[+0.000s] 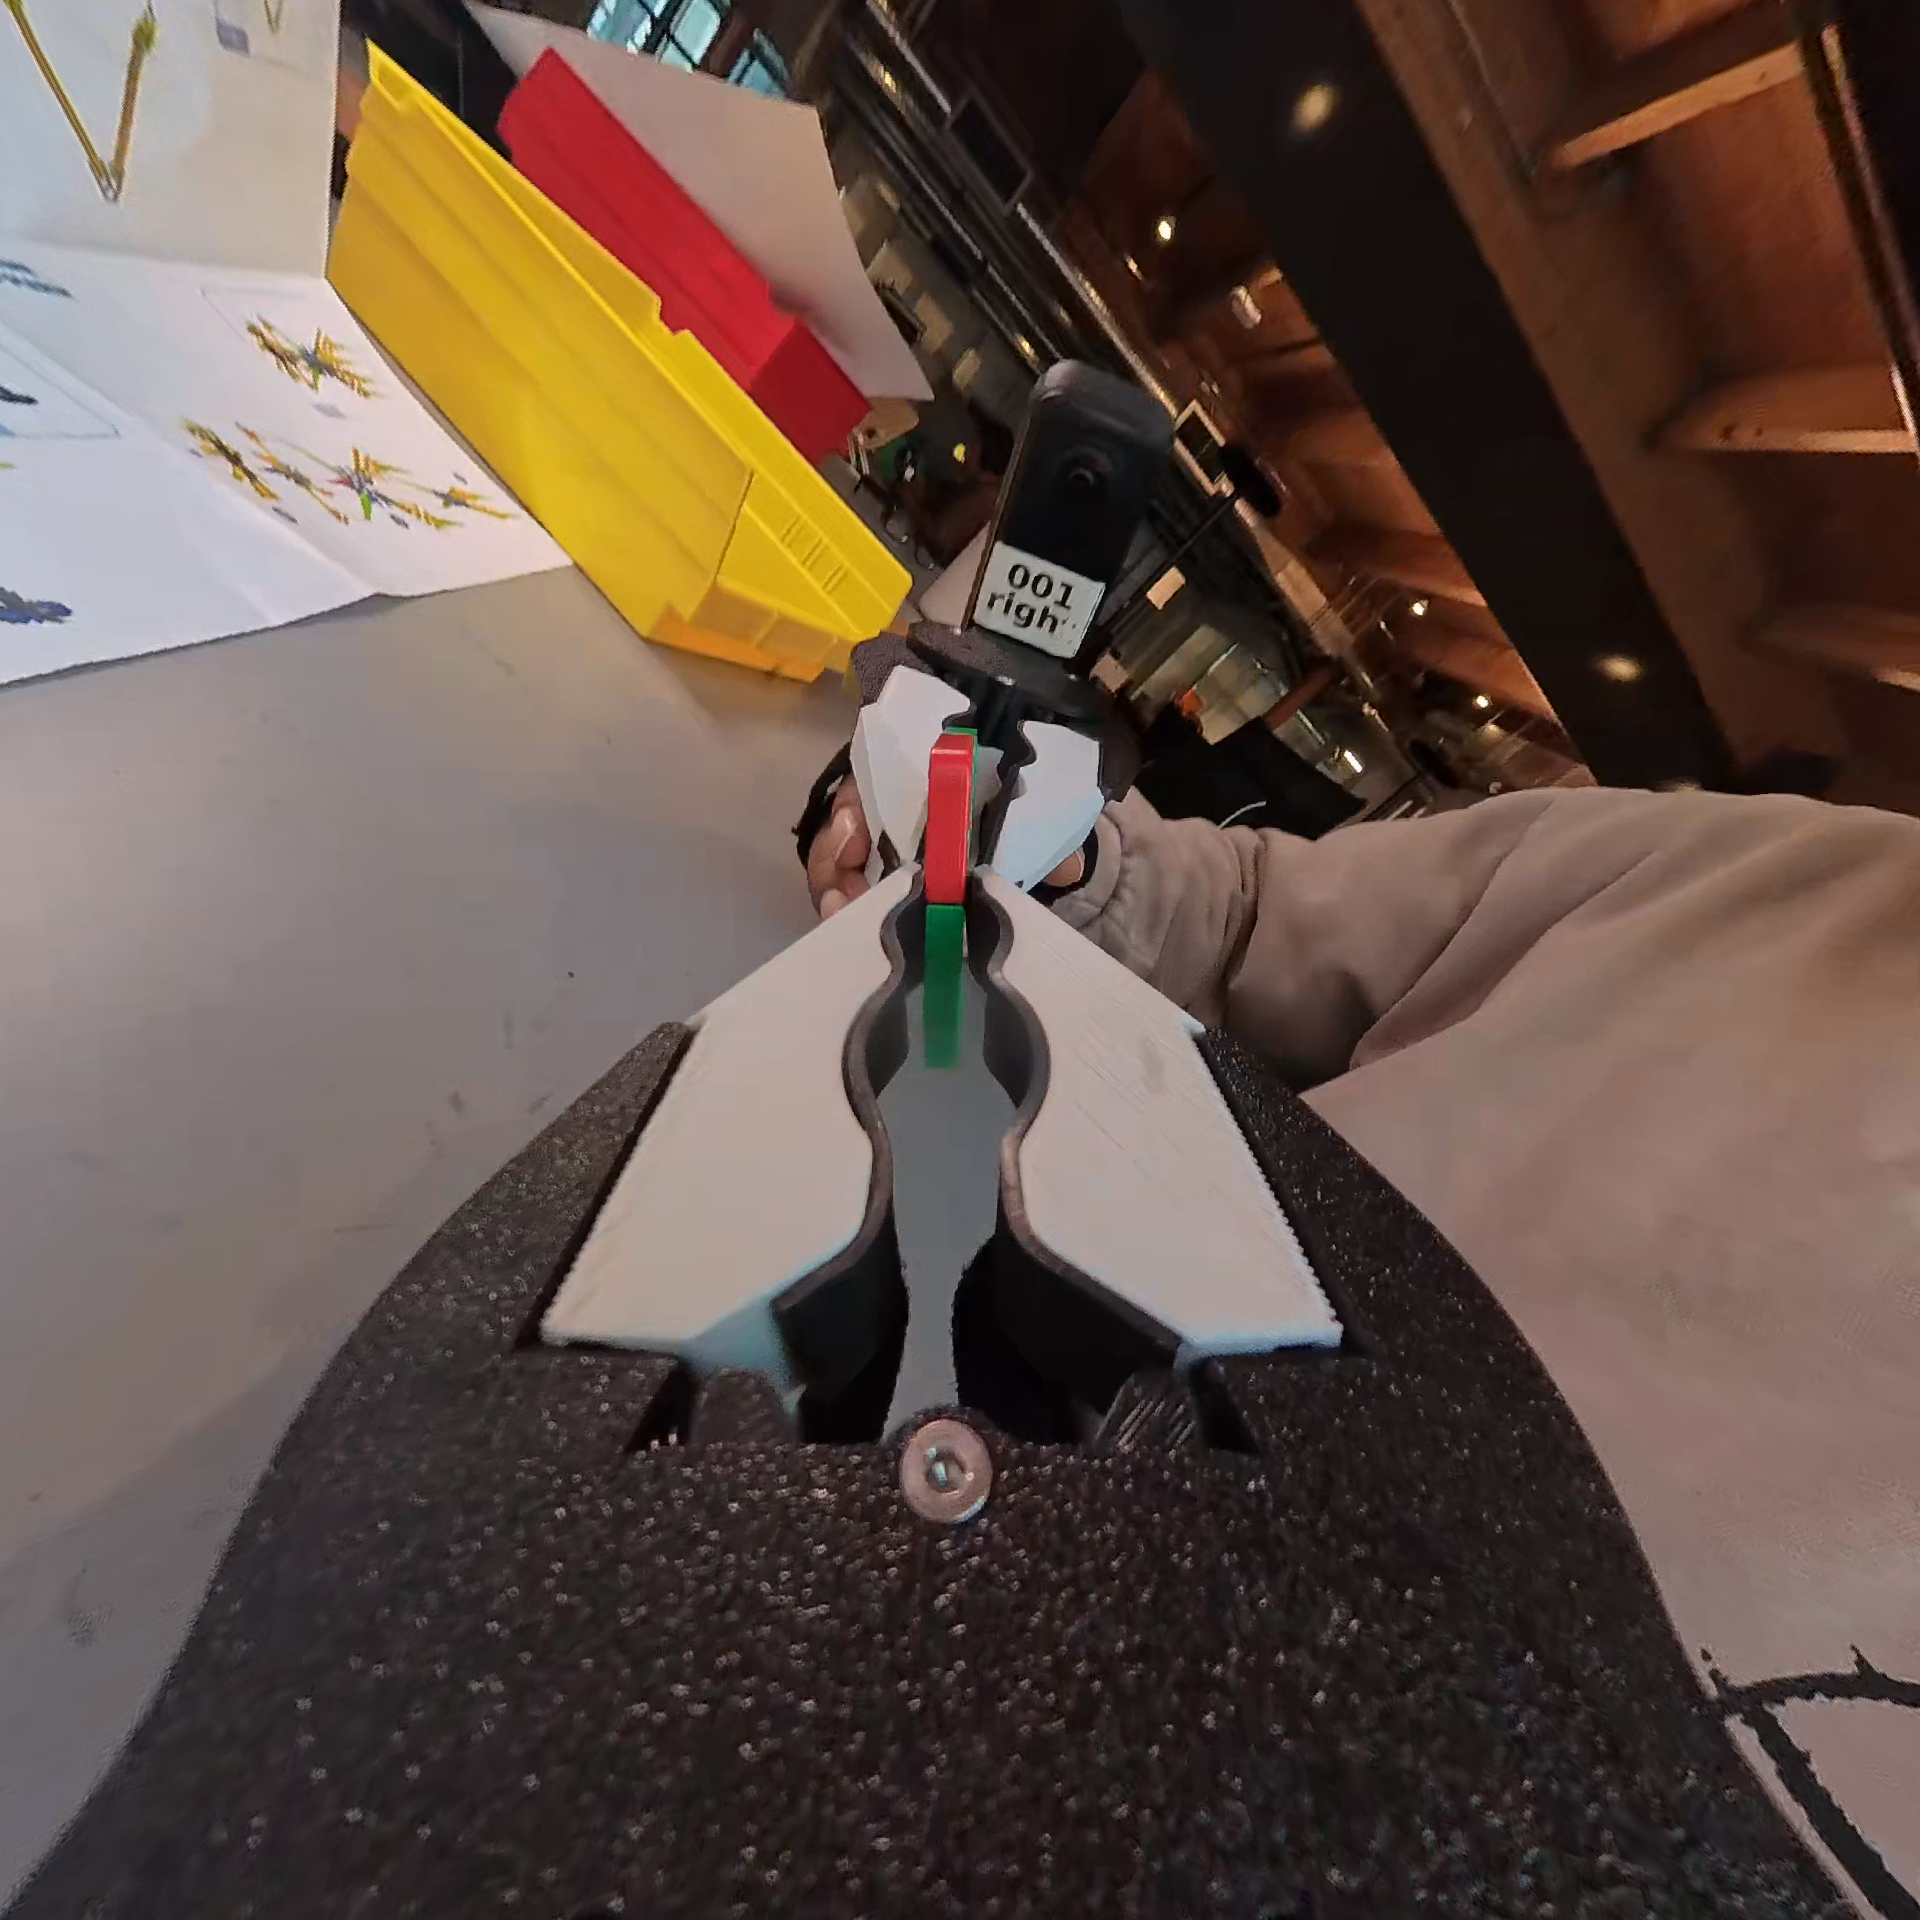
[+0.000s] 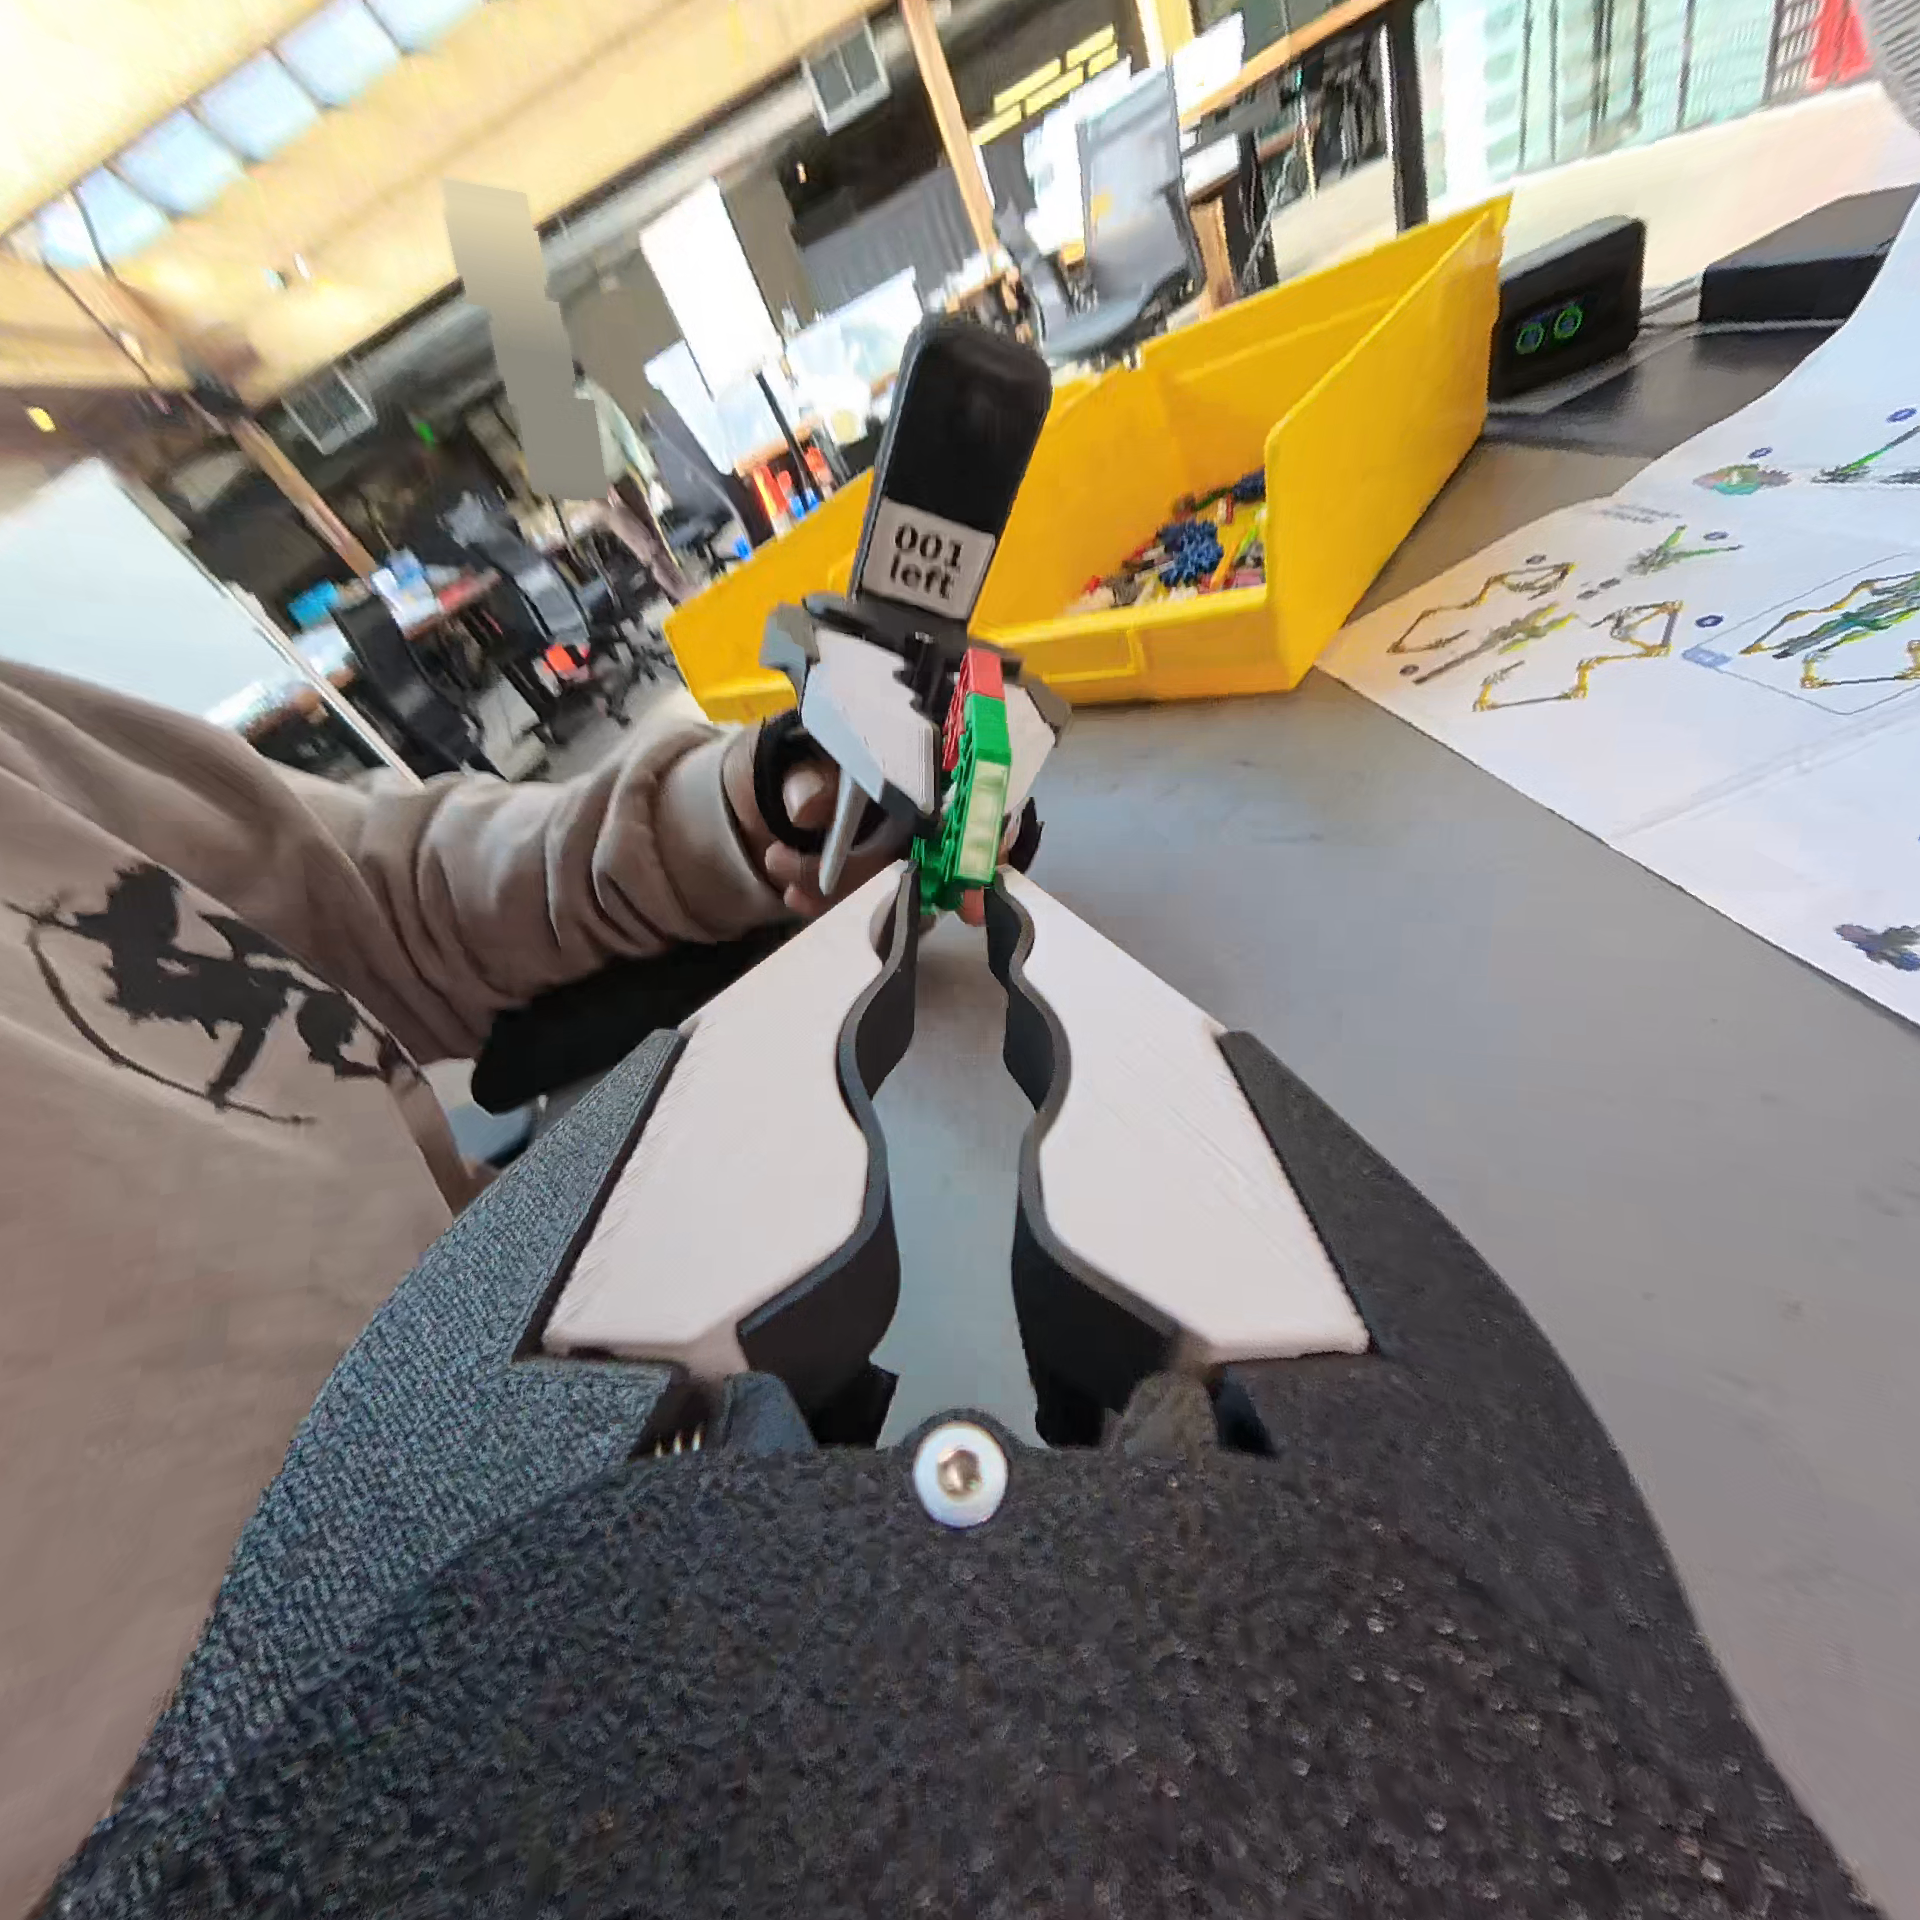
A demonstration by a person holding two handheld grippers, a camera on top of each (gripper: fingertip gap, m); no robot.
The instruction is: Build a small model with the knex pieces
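While both grippers pinch the red-and-green piece, contact points stay hidden.

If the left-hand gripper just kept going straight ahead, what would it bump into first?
Most likely the right gripper, facing it head-on. Both grip the same red and green brick piece, so hardly any free way remains.

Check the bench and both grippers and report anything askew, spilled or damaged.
Nothing stands out. The left gripper and right gripper meet above the grey table, both closed on a red and green piece. The yellow bin sits upright with its small parts inside; the instruction sheet lies flat.
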